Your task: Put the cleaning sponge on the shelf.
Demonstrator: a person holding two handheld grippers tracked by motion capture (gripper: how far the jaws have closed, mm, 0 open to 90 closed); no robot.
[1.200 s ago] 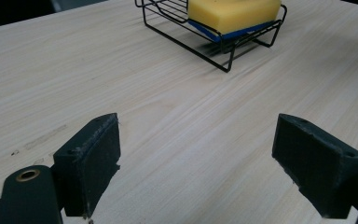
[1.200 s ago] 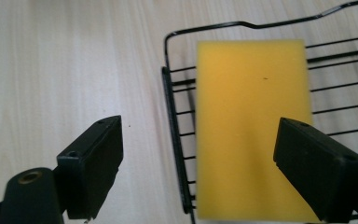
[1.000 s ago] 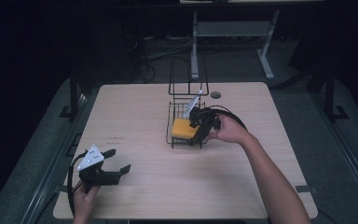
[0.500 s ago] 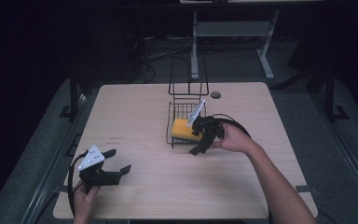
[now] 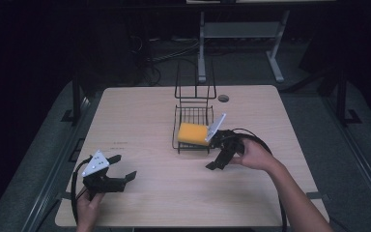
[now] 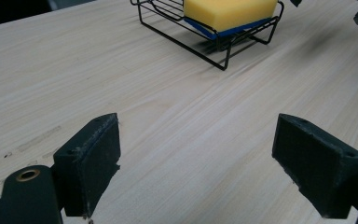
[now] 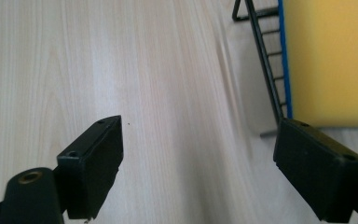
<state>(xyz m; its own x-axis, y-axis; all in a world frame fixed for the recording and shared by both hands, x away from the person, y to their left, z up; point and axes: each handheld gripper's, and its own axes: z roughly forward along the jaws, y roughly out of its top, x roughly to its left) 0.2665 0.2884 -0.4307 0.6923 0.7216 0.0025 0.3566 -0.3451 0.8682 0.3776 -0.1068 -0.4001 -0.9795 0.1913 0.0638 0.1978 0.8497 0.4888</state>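
A yellow sponge (image 5: 193, 134) with a blue underside lies in a black wire rack (image 5: 179, 126) at the middle of the wooden table. My right gripper (image 5: 217, 155) is open just off the rack's near right corner, tilted down over bare wood, with nothing between its jaws. In the right gripper view the sponge (image 7: 331, 60) and rack wires (image 7: 265, 65) sit at the upper right, beyond the open gripper (image 7: 196, 163). My left gripper (image 5: 124, 166) rests open near the table's front left. Its view looks across the wood at the sponge (image 6: 228, 14) in the rack (image 6: 182, 35).
Tall wire loops (image 5: 195, 79) stand at the rack's far end. A round grommet (image 5: 223, 98) sits in the table (image 5: 140, 111) behind the rack. A metal stand (image 5: 241, 29) is on the floor beyond the table. Bare wood stretches between the two grippers.
My right gripper has drawn back from the sponge, out of the rack and toward the near side. The sponge stays in the rack. The left gripper has not moved.
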